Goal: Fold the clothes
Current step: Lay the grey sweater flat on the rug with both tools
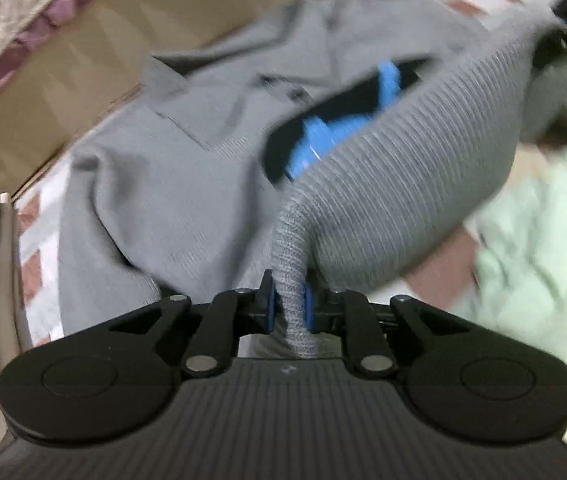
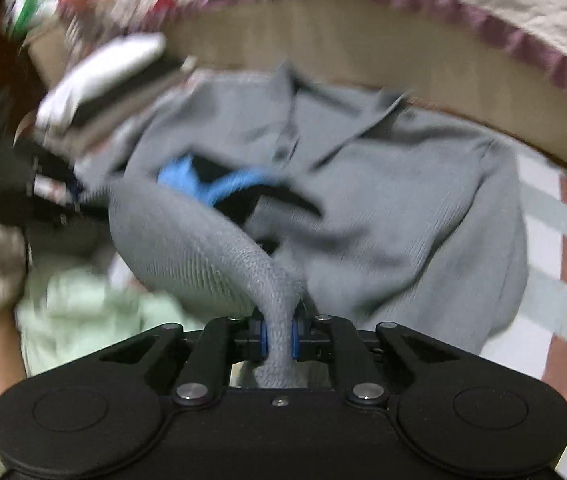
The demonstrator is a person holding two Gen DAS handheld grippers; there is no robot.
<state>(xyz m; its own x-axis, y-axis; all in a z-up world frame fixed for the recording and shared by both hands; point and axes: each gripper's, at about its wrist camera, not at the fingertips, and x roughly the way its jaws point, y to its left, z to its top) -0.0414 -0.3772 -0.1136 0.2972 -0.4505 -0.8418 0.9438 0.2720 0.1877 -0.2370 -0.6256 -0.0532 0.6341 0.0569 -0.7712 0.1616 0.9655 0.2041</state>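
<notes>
Both grippers should carry the ribbed hem over level and together, keeping it taut so the fold lands straight across the chest. The left gripper (image 1: 288, 300) and right gripper (image 2: 279, 334) are each pinched nearly closed on the bunched hem of the grey knitted collared sweater (image 2: 423, 208), which lies on the striped bedsheet (image 2: 555, 280), collar away from them.

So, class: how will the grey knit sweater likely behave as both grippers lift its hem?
The grey knit sweater probably flops: its ribbed hem sags between the left gripper and right gripper. It bunches into a rope where pinched, so it compresses easily. The coarse knit likely resists slipping.
</notes>
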